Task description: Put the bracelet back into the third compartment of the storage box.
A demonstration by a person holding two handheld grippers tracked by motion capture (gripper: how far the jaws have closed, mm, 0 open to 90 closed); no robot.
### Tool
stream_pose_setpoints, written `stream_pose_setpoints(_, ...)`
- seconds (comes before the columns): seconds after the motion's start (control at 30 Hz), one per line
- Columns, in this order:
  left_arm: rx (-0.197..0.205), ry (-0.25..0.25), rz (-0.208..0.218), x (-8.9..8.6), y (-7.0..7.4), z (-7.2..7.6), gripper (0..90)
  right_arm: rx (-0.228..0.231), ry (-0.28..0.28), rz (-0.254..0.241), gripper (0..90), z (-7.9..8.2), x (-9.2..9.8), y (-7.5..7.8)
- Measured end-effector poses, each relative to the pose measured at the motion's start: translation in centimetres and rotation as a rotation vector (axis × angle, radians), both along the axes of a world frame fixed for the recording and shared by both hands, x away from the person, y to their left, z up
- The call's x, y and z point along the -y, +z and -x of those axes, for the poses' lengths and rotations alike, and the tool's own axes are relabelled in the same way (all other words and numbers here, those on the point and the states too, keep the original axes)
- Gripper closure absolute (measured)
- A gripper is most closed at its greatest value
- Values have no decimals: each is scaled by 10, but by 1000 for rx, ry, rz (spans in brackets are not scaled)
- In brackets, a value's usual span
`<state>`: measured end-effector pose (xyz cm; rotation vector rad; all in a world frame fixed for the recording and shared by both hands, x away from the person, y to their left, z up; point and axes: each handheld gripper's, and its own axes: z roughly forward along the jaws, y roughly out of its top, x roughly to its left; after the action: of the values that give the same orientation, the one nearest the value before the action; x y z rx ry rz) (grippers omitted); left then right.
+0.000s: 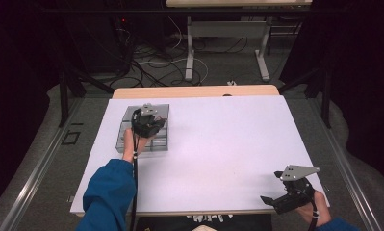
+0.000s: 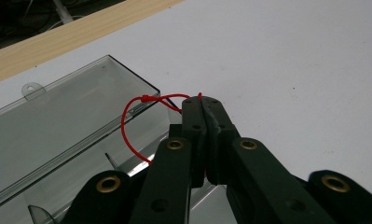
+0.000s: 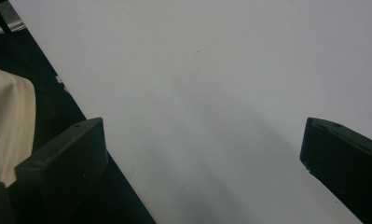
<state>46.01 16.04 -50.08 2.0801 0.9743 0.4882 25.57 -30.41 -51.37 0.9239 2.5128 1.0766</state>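
Left gripper [image 2: 203, 106] clamped tight on thin red looped wire [image 2: 130, 123], held above clear plastic compartment box [image 2: 58, 126], likely for lifting out or dropping in. Box lid open, nearest cells apparently bare; box near left far corner of white surface [image 1: 218, 144]. Right gripper [image 3: 202, 154] parked apart, gaping, holding nothing.

We wear blue sleeves and hold matte black two-jaw left tongs [image 2: 203, 100] with brass-coloured rivets on jointed black links. Our black right tongs [image 1: 282, 199] carry a grey three-cornered plate, and a black cable trails from each handle.
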Motion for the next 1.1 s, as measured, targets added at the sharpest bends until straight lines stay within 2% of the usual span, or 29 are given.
stream_pose_setpoints(0.7, -28, 11, -33, 2, -9, -7, 889, 2, 4, 2, 3, 0, 0, 0)
stream_pose_setpoints(0.77, -41, 12, -36, 2, -10, -7, 889, 1, 4, 3, 3, 0, 0, 0)
stream_pose_setpoints(0.9, -46, 15, -26, 2, -12, -9, 889, 3, 8, 10, 3, 0, 0, 0)
stream_pose_setpoints(1.1, -47, 11, -33, 2, -13, -10, 889, 6, 9, 5, 3, -1, 0, 0)
